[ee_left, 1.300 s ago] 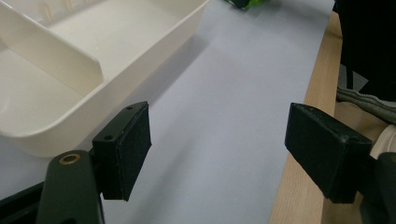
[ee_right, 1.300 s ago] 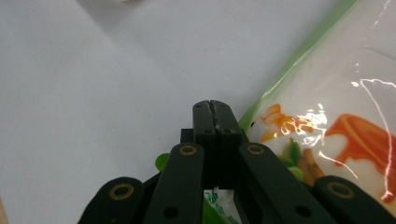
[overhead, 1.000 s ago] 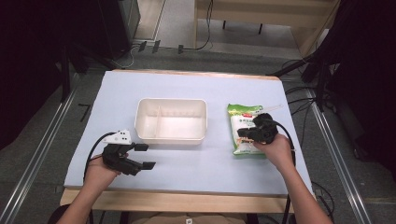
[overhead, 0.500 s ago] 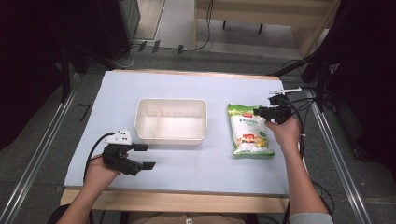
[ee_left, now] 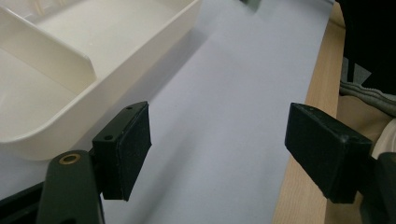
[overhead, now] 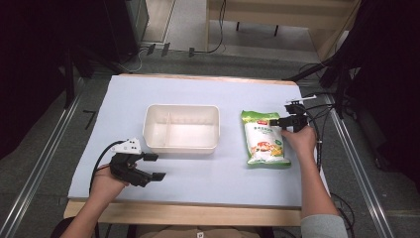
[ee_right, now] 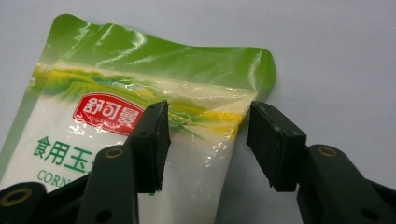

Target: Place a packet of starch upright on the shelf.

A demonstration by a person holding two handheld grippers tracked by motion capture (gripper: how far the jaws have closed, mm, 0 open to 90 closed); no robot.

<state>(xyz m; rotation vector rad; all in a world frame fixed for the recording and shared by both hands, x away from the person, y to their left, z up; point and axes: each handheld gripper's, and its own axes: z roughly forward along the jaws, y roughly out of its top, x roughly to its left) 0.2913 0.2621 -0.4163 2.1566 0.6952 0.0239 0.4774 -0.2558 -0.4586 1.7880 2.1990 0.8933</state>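
Jaws of the right gripper (ee_right: 205, 144) stand spread astride the upper right corner of the bag (ee_right: 140, 140), one over the printed face and one at the bag's edge, neither visibly pressing the film. Lying flat on the pale blue table cover (overhead: 99, 114), the bag (overhead: 264, 138), green and white with a red label, sits to the right of the tub and apart from it. Seen from the high view, the right gripper (overhead: 283, 120) meets the bag at its far right corner, with the hand (overhead: 299, 140) resting just beside the bag's right edge.

Step in hand, as judged: the approach to a grasp on the bag, with the pinch not yet made. The next move calls for the jaws to close on the corner or seam, far enough in that the slick film does not slide free, and then for a lift toward the tub.

White and divided by a low wall, the tub (overhead: 182, 128) stands empty at the table's middle. Near the front edge, the left gripper (overhead: 151, 166) rests with its jaws wide apart (ee_left: 219, 154), holding nothing; the tub's rim (ee_left: 140, 56) lies just beyond it.
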